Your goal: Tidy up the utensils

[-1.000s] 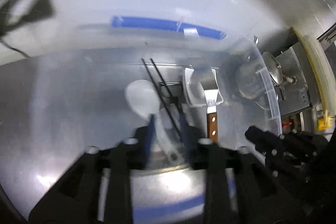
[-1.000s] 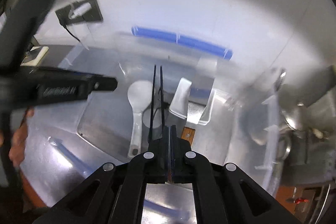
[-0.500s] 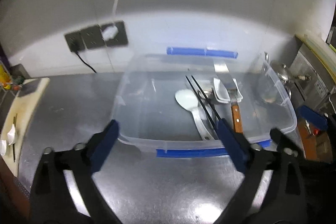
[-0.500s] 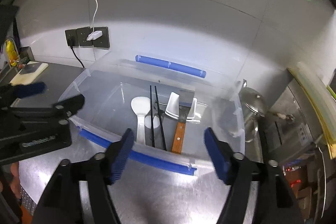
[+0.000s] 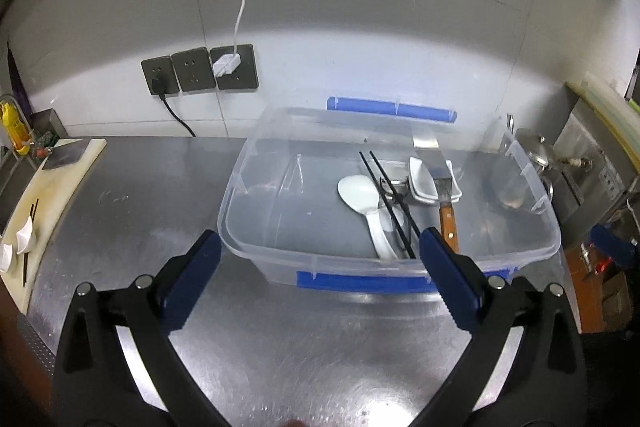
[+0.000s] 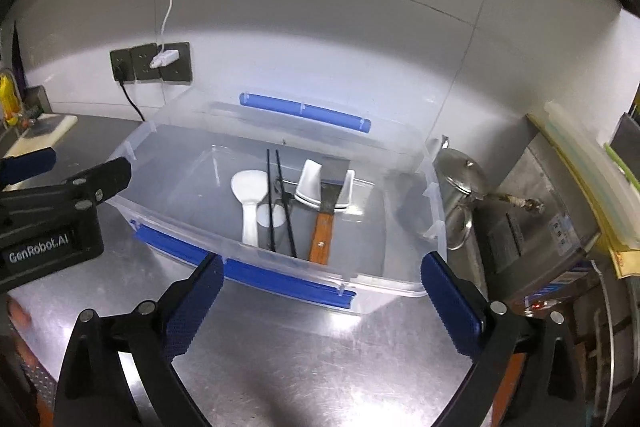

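Steel counter (image 5: pixel 160 195), clear bin (image 5: pixel 256 247), black chopsticks (image 5: pixel 390 203), white spoon (image 5: pixel 362 197)

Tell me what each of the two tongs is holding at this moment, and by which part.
Nothing is held. The left tongs and the right tongs are both wide open, in front of the clear plastic bin.

1. The bin (image 5: pixel 264 223) sits on the worktop (image 5: pixel 160 195), backed against the wall.
2. In the bin's right half lie the rice paddle (image 5: pixel 360 193), chopsticks (image 5: pixel 390 203), small dishes (image 5: pixel 424 179) and spatula (image 5: pixel 446 203), in that order from 9 to 3 o'clock.
3. The chopsticks cross over the rice paddle's handle.
4. The spatula blade rests on the small dishes.
5. At 3 o'clock of the bin stands a kettle (image 6: pixel 460 183).
6. At 9 o'clock lies a cutting board (image 5: pixel 52 183); at 11 o'clock, wall sockets (image 5: pixel 200 71).
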### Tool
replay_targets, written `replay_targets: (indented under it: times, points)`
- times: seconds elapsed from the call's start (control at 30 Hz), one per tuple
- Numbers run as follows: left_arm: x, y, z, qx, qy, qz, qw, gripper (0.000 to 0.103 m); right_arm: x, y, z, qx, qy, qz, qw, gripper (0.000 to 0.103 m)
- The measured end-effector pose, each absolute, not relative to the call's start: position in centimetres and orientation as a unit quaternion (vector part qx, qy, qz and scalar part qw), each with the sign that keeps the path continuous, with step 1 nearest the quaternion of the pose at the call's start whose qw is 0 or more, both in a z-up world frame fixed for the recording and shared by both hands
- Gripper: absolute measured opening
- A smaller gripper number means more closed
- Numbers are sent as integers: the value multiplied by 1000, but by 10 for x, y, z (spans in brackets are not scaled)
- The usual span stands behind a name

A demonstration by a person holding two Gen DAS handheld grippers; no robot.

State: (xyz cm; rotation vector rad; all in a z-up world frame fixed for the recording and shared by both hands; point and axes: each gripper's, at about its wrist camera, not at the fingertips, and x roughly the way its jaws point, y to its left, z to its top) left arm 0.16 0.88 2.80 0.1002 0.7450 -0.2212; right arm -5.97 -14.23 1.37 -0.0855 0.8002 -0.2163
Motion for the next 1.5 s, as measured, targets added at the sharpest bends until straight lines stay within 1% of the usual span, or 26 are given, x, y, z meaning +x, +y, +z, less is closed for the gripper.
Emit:
replay_targets:
  times: [0.23,0.47,0.73,1.13,1.5]
  points:
    - [-6,19,19,40,365,-84,926,95,-70,-141,14,-36,365,-123,922,98]
    - [-8,18,12,48,372,-83,923,95,-72,-145,14,-26,361,-129,923,98]
    - [-11,7,11,55,384,-76,919,95,-71,-150,14,-26,373,-122,919,98]
    - [-11,-12,7,82,369,-24,926,95,-69,-172,14,-48,381,-83,920,98]
    - [-16,-31,9,75,380,-2,922,95,-59,-193,9,-38,395,-83,914,98]
